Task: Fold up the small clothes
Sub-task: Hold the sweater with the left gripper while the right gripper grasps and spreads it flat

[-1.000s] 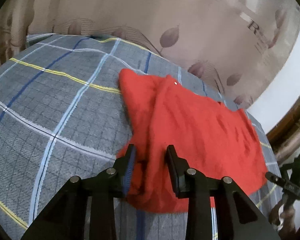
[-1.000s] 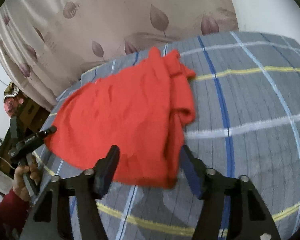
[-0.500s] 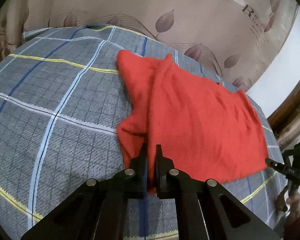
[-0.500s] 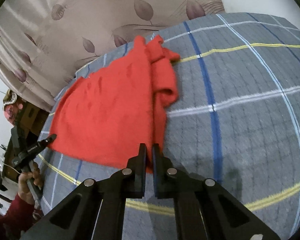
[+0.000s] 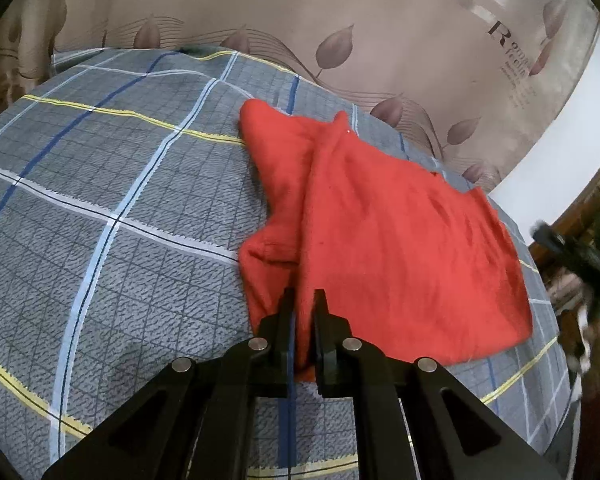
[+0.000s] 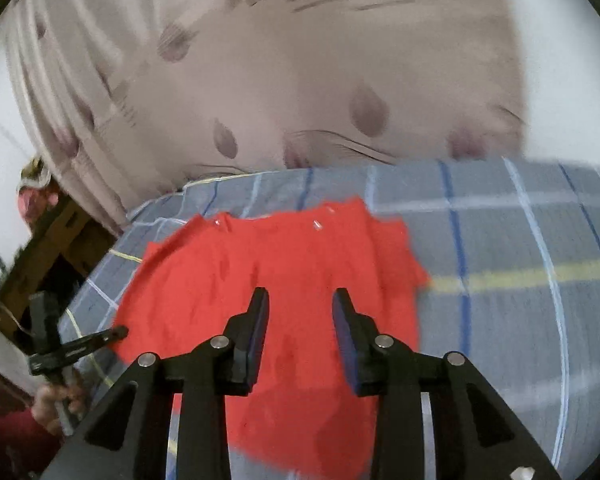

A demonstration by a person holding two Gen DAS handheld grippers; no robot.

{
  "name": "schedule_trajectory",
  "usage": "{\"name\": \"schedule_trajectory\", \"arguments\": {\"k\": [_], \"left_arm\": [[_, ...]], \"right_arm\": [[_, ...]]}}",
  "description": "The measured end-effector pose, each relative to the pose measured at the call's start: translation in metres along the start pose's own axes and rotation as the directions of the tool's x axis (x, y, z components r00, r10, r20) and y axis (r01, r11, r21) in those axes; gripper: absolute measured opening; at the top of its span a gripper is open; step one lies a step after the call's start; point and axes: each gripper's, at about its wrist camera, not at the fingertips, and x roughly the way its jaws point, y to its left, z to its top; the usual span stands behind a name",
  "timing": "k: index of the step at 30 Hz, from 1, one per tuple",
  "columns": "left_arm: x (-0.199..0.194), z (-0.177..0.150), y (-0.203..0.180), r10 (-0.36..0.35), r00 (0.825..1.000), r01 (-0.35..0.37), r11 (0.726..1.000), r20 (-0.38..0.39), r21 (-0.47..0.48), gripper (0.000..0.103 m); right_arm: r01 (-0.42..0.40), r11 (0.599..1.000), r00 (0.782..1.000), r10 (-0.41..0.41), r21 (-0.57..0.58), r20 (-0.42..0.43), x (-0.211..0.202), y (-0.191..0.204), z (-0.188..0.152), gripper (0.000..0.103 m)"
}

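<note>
The left gripper [image 5: 303, 304] is clamped on the near hem of the red garment [image 5: 388, 240], which stretches away ahead of its jaws and to their right across the checked bedsheet [image 5: 100, 200]. The right gripper [image 6: 300, 312] has just been opening; its jaws stand parted with nothing pinched, the garment lying below and beyond them. A leaf-patterned curtain [image 5: 340, 20] hangs farthest off.

One red garment [image 5: 400, 248] on the bed [image 5: 100, 200], just the one. One checked sheet covers it. One leaf-print curtain [image 5: 300, 12] behind. Two sets of tongs: left tongs [image 5: 303, 300], right tongs [image 6: 300, 300].
</note>
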Motion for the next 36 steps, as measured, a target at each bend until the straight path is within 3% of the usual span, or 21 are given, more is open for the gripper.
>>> {"name": "schedule_trajectory", "arguments": {"k": [4,6,7,9,12,15,20,22,24,28,31,34,36], "left_arm": [[0.0,0.0,0.0,-0.001,1.0,0.001,1.0,0.0,-0.002,0.009],[0.0,0.0,0.001,-0.004,1.0,0.004,1.0,0.0,-0.005,0.009],[0.0,0.0,0.001,-0.005,1.0,0.005,1.0,-0.001,-0.007,0.009],[0.0,0.0,0.003,-0.011,1.0,0.011,1.0,-0.001,-0.014,0.009],[0.0,-0.001,0.005,-0.02,1.0,0.02,0.999,0.0,-0.027,0.009],[0.0,-0.001,0.004,-0.019,1.0,0.019,0.999,0.0,-0.026,0.009],[0.0,-0.001,0.004,-0.016,1.0,0.016,1.0,0.001,-0.024,0.009],[0.0,-0.001,0.003,-0.014,1.0,0.014,1.0,0.001,-0.022,0.009],[0.0,0.0,0.003,-0.013,1.0,0.013,1.0,0.001,-0.021,0.009],[-0.003,0.0,0.002,-0.007,1.0,0.007,1.0,0.017,-0.014,0.011],[-0.02,0.003,-0.003,0.016,0.996,-0.016,1.0,0.087,0.007,0.012],[-0.035,0.02,-0.021,-0.02,0.993,0.009,0.996,0.114,0.09,0.012],[-0.036,0.036,-0.039,-0.049,0.993,0.031,0.985,0.106,0.168,0.012]], "right_arm": [[0.099,0.995,0.992,-0.1,-0.007,-0.074,0.055,-0.018,0.02,0.03],[0.168,0.985,0.982,-0.162,0.047,-0.1,0.071,-0.041,0.02,0.028],[0.183,0.98,0.978,-0.174,0.072,-0.116,0.074,-0.049,0.017,0.019],[0.165,0.973,0.983,-0.149,0.16,-0.107,0.074,-0.067,0.011,0.007],[0.086,0.958,0.995,-0.067,0.274,-0.077,0.066,-0.086,0.005,0.005],[0.02,0.952,0.999,-0.007,0.306,-0.041,0.057,-0.089,0.003,0.013],[0.072,0.981,0.995,-0.084,0.182,0.059,0.02,-0.054,0.005,0.024],[0.074,0.989,0.994,-0.084,0.126,0.074,0.009,-0.034,-0.003,0.037],[0.13,0.99,0.989,-0.133,0.046,0.064,0.007,-0.013,-0.017,0.049],[0.21,0.976,0.978,-0.21,-0.062,-0.002,0.02,0.008,-0.045,0.049],[0.241,0.967,0.969,-0.245,-0.088,-0.04,0.028,0.008,-0.065,0.048],[0.247,0.963,0.967,-0.252,-0.104,-0.04,0.031,0.01,-0.072,0.05],[0.234,0.967,0.97,-0.238,-0.098,-0.039,0.032,0.01,-0.072,0.06]]}}
